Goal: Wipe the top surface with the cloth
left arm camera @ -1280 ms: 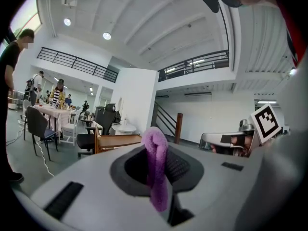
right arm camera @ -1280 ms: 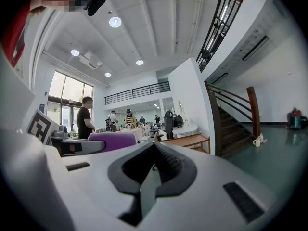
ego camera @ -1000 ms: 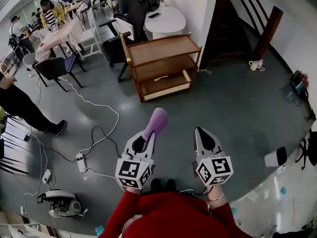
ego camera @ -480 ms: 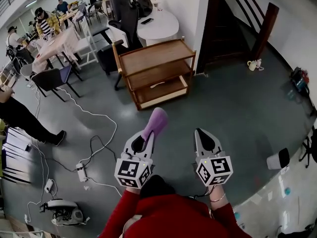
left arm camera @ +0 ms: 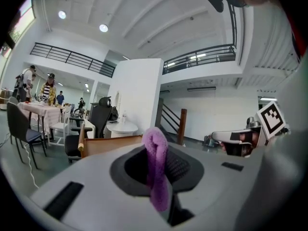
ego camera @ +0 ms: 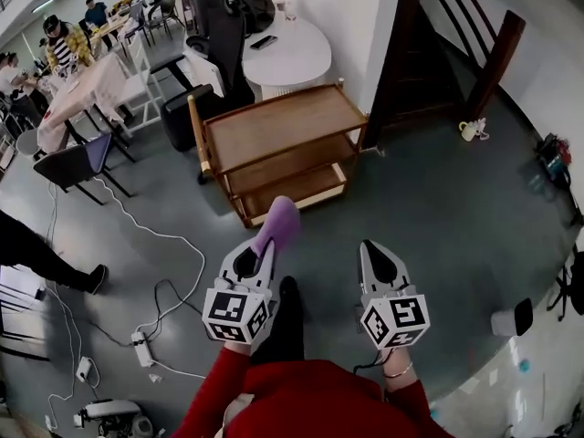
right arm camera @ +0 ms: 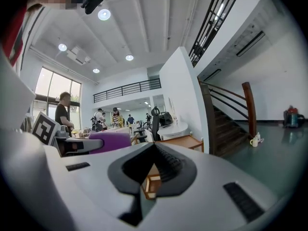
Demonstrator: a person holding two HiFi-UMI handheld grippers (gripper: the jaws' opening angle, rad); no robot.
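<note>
The left gripper [ego camera: 262, 246] has its fingers pinching a purple cloth [ego camera: 277, 223], whose end sticks out past the tips. Beside it, the right gripper [ego camera: 370, 245] has its fingers pressed together. Both hang above the grey floor [ego camera: 438, 208], short of the wooden cart [ego camera: 283, 124]; a white round table [ego camera: 294, 51] stands beyond it.

A large open office hall is indicated: desk chairs [ego camera: 228, 26] are set round a white table [ego camera: 292, 48] beside a wooden trolley [ego camera: 283, 126], cables [ego camera: 173, 245] are trailed over grey floor [ego camera: 438, 208], and a staircase [ego camera: 456, 26] and railed mezzanine [left arm camera: 199, 64] are seen
</note>
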